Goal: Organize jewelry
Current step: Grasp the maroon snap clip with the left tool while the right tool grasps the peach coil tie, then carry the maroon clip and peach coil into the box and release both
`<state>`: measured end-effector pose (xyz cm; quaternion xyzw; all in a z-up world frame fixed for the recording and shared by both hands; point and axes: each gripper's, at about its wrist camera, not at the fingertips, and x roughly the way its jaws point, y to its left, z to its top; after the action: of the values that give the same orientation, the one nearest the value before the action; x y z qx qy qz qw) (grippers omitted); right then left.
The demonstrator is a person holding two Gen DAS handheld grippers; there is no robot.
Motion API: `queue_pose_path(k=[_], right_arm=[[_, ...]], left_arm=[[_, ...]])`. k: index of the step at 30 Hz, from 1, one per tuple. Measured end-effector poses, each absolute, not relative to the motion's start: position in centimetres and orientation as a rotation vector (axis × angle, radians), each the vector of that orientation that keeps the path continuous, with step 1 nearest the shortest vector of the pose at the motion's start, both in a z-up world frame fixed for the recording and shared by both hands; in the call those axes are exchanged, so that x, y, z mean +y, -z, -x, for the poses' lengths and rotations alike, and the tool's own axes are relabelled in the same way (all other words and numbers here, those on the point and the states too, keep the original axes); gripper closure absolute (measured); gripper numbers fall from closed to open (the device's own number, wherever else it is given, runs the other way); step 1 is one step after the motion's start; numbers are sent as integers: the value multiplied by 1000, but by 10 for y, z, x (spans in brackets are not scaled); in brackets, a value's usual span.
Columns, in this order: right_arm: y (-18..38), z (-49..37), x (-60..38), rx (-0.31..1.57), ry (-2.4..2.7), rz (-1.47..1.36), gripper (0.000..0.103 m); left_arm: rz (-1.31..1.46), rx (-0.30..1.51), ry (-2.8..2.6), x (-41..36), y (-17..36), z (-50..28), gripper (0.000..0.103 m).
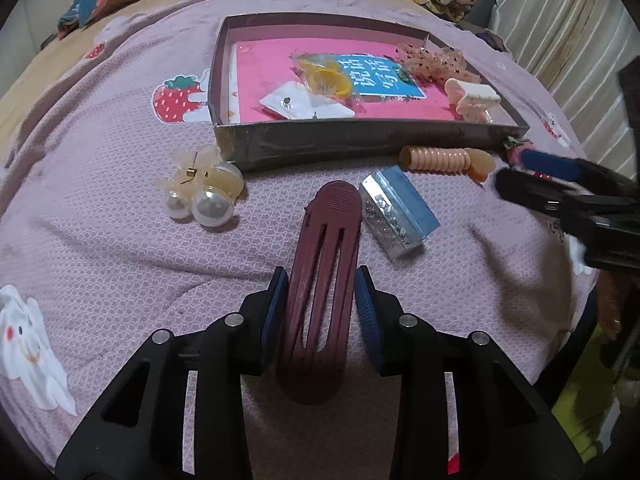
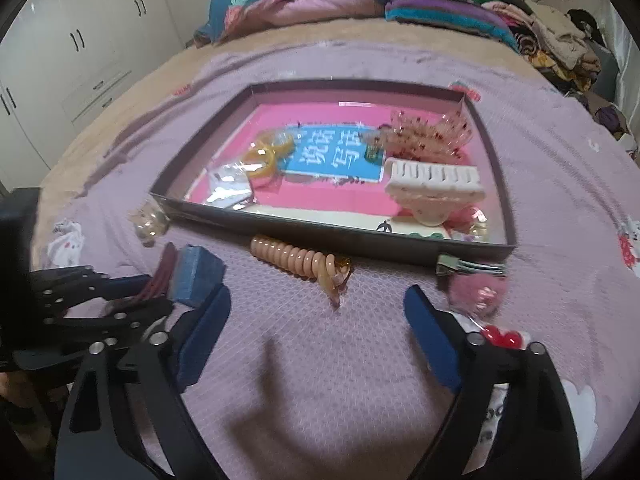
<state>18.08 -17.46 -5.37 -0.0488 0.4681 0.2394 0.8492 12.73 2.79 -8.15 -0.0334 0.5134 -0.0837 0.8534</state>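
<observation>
My left gripper point(image 1: 321, 286) is shut on a long maroon hair clip point(image 1: 320, 280), whose tip points toward a shallow dark box point(image 1: 360, 142) with a pink floor. The box holds a yellow bangle point(image 1: 326, 76), a white card of earrings point(image 1: 304, 105), a pink mesh bow point(image 1: 436, 62) and a cream claw clip point(image 1: 472, 98). On the bedspread lie a pearl hair clip point(image 1: 202, 188), a blue rhinestone clip point(image 1: 396, 212) and a peach spiral hair tie point(image 2: 304, 260). My right gripper point(image 2: 318, 308) is open and empty, just short of the spiral tie.
A pink pompom clip point(image 2: 476, 288) lies by the box's near right corner, with a red bead piece point(image 2: 502, 336) by my right finger. Folded quilts point(image 2: 300, 0) and a clothes pile point(image 2: 560, 40) sit at the far end of the bed.
</observation>
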Motion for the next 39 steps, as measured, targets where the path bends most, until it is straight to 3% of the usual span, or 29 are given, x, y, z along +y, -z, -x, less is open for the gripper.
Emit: queue_pose_path(k=[9, 14, 39], right_arm=[[78, -202, -166, 1045, -504, 90, 63], [78, -201, -165, 1041, -522, 99, 95], [28, -148, -195, 930, -583, 85, 96]], left_arm=[[88, 1063, 176, 33, 71, -127, 77], [86, 1062, 169, 33, 68, -128, 77], [73, 988, 160, 29, 31, -113, 77]])
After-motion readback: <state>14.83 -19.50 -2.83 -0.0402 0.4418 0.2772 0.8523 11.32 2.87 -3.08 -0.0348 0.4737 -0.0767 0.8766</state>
